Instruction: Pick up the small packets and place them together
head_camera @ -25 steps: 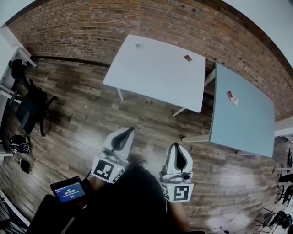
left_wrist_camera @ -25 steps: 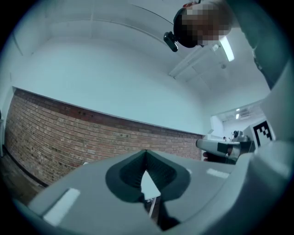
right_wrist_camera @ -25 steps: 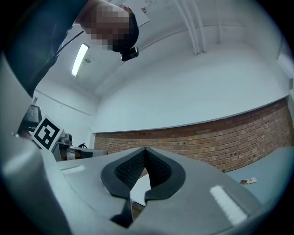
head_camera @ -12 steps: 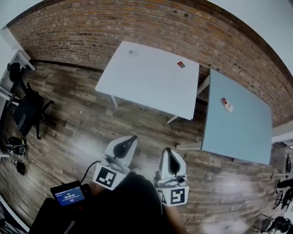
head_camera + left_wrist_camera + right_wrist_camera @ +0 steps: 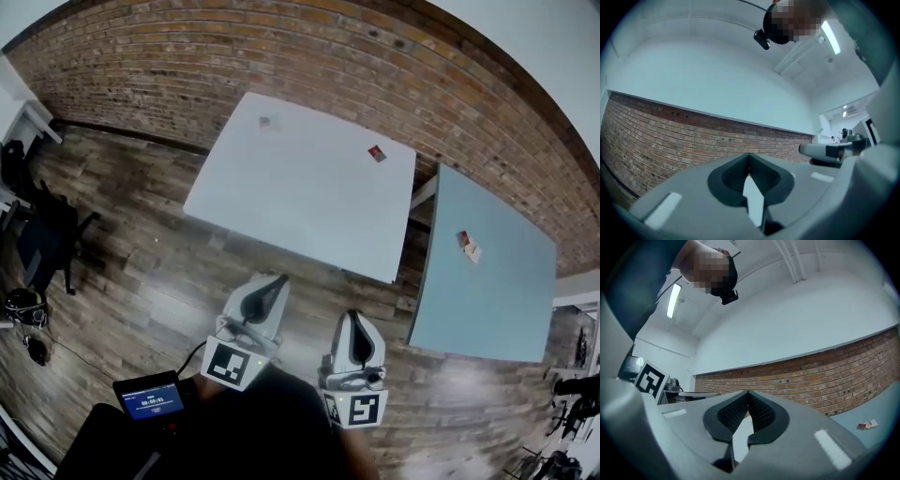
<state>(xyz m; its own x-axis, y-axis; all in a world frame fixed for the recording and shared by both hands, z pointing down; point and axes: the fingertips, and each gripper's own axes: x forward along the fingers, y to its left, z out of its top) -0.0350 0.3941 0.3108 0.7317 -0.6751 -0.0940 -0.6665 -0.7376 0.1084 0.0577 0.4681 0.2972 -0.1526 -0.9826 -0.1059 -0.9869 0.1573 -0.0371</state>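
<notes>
Small packets lie on two tables in the head view. On the white table a pale packet sits near the far edge and a red packet at the far right. A red and a white packet lie together on the blue-grey table; the right gripper view shows them too. My left gripper and right gripper hang over the wooden floor, short of both tables. Each points forward and is shut with nothing between its tips.
A brick wall runs behind the tables. A dark office chair and floor clutter stand at the left. A small lit screen sits by my left side. A narrow gap separates the two tables.
Both grippers have moved forward over the floor toward the tables, and the white table now looks nearer and larger. The jaws stay shut.
</notes>
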